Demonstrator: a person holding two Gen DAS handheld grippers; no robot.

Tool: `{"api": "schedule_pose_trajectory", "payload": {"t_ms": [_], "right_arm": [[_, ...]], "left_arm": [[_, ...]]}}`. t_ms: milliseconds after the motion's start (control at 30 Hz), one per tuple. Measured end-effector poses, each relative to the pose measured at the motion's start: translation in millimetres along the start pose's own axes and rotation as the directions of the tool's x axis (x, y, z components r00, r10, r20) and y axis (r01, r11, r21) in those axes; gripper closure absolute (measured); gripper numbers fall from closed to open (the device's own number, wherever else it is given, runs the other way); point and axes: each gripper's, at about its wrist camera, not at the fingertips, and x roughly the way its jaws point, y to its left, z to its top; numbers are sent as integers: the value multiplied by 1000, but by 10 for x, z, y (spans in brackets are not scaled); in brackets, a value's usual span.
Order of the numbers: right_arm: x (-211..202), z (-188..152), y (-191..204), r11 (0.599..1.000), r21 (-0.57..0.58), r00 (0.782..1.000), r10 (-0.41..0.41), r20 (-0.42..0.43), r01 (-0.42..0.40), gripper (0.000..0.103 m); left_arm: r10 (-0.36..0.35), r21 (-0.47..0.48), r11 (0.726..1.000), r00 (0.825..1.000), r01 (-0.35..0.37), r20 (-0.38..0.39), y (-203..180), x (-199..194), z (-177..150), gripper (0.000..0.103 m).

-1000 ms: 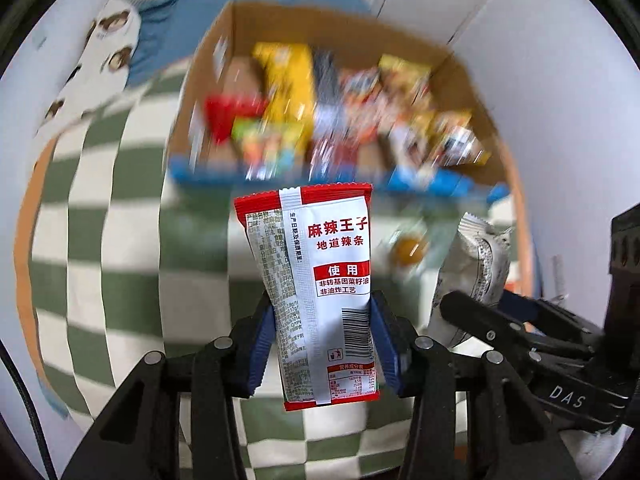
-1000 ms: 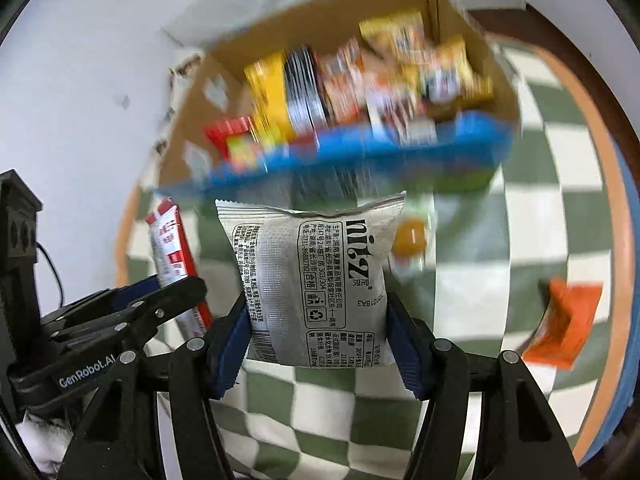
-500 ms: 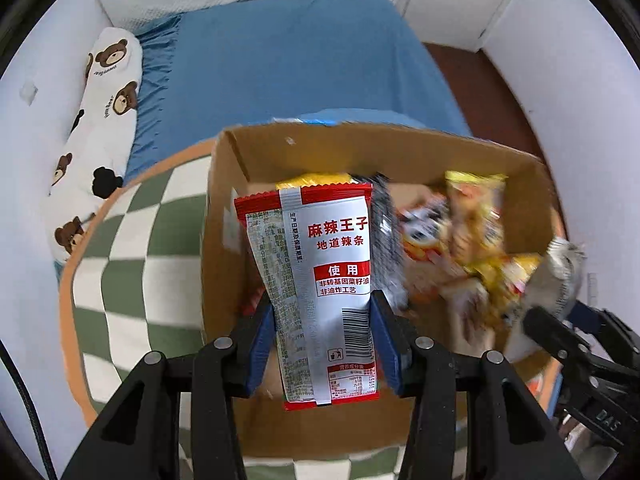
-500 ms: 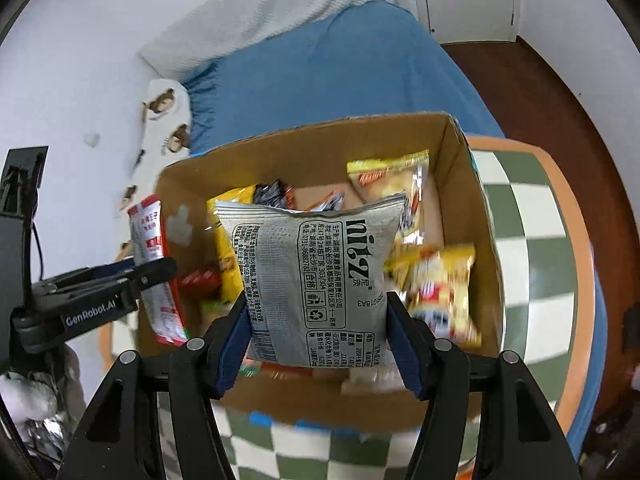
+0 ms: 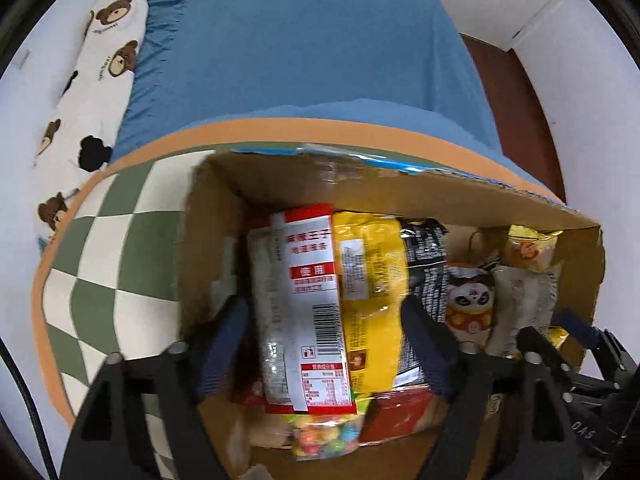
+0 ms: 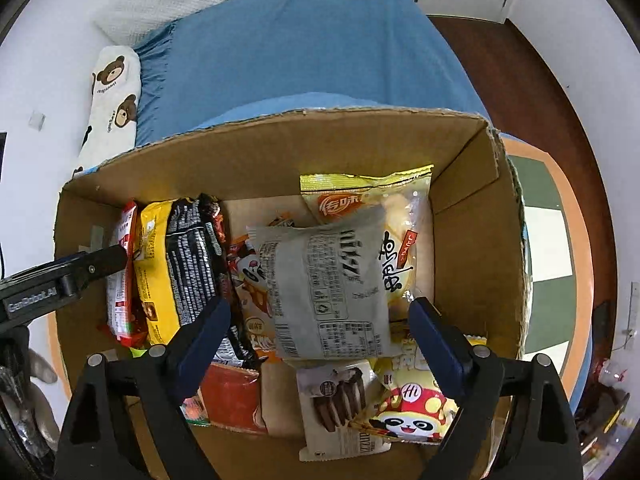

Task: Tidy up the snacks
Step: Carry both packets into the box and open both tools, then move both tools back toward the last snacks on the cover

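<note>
Cardboard box (image 6: 476, 248) on the checkered tablecloth (image 5: 116, 248) is packed with snacks. Over its left end, the left gripper (image 5: 324, 340) has its jaws opening, clear of the red-and-white packet (image 5: 308, 300) that lies against the yellow bag (image 5: 372, 280). Toward the right end, the right gripper (image 6: 320, 332) is opening too, and the grey packet (image 6: 328, 288) lies loose between its fingers on the other snacks.
</note>
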Motion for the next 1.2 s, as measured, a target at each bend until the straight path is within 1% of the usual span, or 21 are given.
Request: {"api": "schedule_pose_trajectory", "payload": {"t_ms": [100, 200, 333, 433, 533, 600, 700, 900, 1000, 1100, 1200], "right_arm": [[-1, 9, 1, 1000, -11, 1000, -14, 7, 14, 10], [-53, -15, 4, 1000, -12, 1000, -10, 17, 10, 9], [-203, -178, -3, 1000, -16, 998, -7, 54, 8, 9], [-316, -317, -4, 1000, -20, 997, -5, 82, 6, 9], [-438, -490, 3, 1000, -23, 993, -3, 117, 6, 9], [-511, -595, 12, 1000, -24, 990, 1, 142, 3, 9], [-664, -777, 44, 999, -34, 983, 2, 182, 4, 9], [-976, -1108, 80, 998, -57, 967, 4, 256, 11, 9], [-1121, -1262, 77, 998, -63, 957, 6, 290, 12, 9], [-1271, -1418, 84, 998, -67, 947, 9, 320, 13, 9], [-1448, -1593, 90, 997, -75, 935, 6, 354, 22, 9]], "left_arm": [[28, 13, 1000, 1000, -28, 12, -60, -5, -35, 20], [14, 2, 1000, 1000, -14, 19, -68, -34, -103, 20], [18, 5, 1000, 998, -19, 65, -109, -168, -269, 20], [16, 4, 1000, 993, -17, 116, -144, -308, -428, 20], [28, 9, 1000, 984, -30, 176, -206, -471, -615, 20], [34, 15, 999, 975, -39, 219, -234, -589, -760, 20], [40, 20, 999, 964, -47, 264, -274, -745, -938, 20], [37, 22, 999, 934, -48, 357, -340, -1088, -1362, 20], [40, 37, 998, 918, -59, 395, -405, -1222, -1567, 20], [36, 58, 996, 907, -66, 420, -482, -1341, -1781, 20], [25, 58, 997, 898, -56, 439, -507, -1444, -1946, 20]]}}
